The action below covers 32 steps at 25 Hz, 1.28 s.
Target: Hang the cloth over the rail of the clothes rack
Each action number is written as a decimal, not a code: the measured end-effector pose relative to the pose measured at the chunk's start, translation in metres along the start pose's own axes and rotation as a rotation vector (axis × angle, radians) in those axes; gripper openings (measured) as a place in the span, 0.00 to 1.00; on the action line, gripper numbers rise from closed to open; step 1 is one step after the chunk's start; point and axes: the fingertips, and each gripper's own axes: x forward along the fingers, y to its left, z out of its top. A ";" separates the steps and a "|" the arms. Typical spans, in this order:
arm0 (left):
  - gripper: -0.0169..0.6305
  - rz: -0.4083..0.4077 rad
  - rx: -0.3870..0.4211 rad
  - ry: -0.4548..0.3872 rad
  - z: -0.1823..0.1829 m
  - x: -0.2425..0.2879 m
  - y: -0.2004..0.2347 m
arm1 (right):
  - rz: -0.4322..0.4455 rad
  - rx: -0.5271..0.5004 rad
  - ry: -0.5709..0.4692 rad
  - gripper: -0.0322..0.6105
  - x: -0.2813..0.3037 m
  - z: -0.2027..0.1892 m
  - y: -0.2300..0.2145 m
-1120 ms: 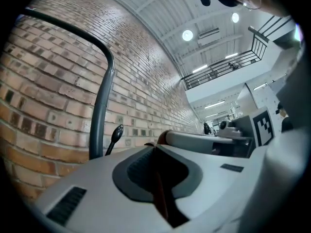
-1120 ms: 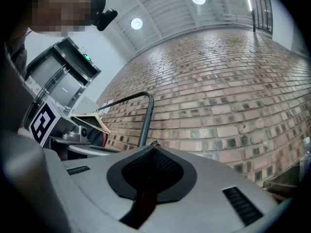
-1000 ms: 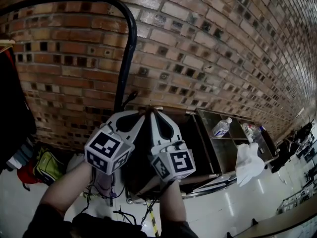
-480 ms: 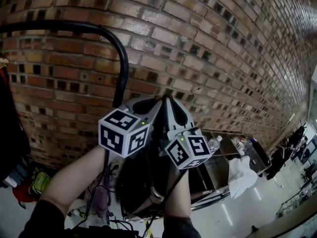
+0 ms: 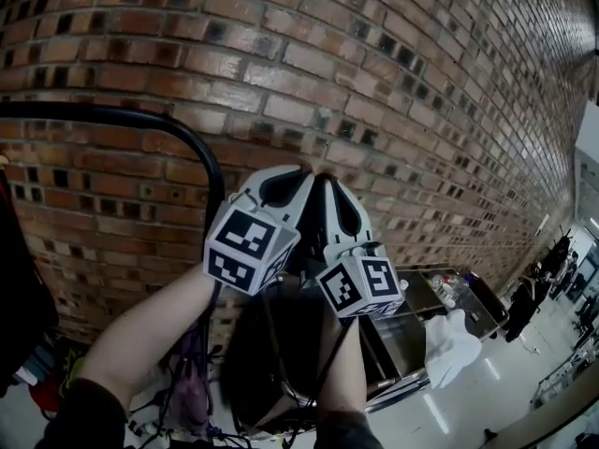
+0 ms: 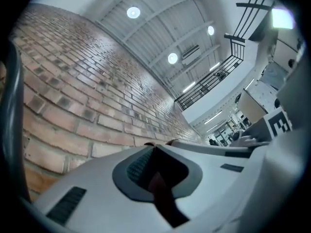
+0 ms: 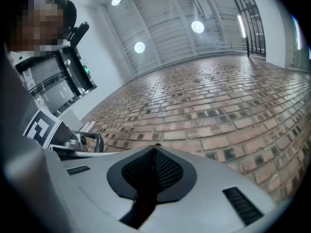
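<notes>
Cloth (image 5: 276, 344), dark, hung below your two grippers, just right of the rail (image 5: 112, 115) and not yet over it. Your left gripper (image 5: 298, 174) was clamped narrow on one edge of it. Your right gripper (image 5: 328, 178) pinched it likewise, tips side by side beside the rail's bend. Beyond the rail stood the brick wall (image 5: 393, 82).

Industrial hall, brick wall (image 5: 374, 82), high ribbed ceiling (image 6: 160, 23), mezzanine railing (image 6: 214, 79)
</notes>
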 end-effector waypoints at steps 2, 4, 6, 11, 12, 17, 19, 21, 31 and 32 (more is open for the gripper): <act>0.06 0.003 0.039 -0.048 0.011 0.005 0.000 | -0.003 -0.031 -0.041 0.11 0.007 0.009 -0.001; 0.06 0.009 0.090 -0.088 0.022 0.010 0.002 | -0.009 -0.063 -0.075 0.11 0.015 0.018 -0.002; 0.06 0.018 0.110 -0.109 0.033 0.017 0.009 | -0.013 -0.085 -0.100 0.11 0.024 0.026 -0.003; 0.06 0.009 0.180 -0.143 0.070 0.040 0.029 | -0.029 -0.097 -0.152 0.11 0.044 0.049 0.000; 0.06 -0.001 0.217 -0.149 0.077 0.045 0.033 | -0.030 -0.094 -0.159 0.11 0.049 0.052 0.001; 0.06 0.055 0.274 -0.147 0.119 0.053 0.082 | -0.003 -0.079 -0.204 0.11 0.069 0.065 0.017; 0.06 0.094 0.312 -0.128 0.139 0.046 0.108 | 0.021 -0.094 -0.205 0.11 0.076 0.068 0.033; 0.06 0.116 0.345 -0.101 0.156 0.035 0.132 | 0.047 -0.082 -0.208 0.11 0.084 0.070 0.049; 0.06 0.218 0.505 -0.056 0.242 -0.086 0.258 | 0.176 -0.139 -0.218 0.11 0.108 0.089 0.145; 0.06 0.214 0.538 -0.026 0.245 -0.098 0.269 | 0.182 -0.139 -0.212 0.11 0.110 0.090 0.152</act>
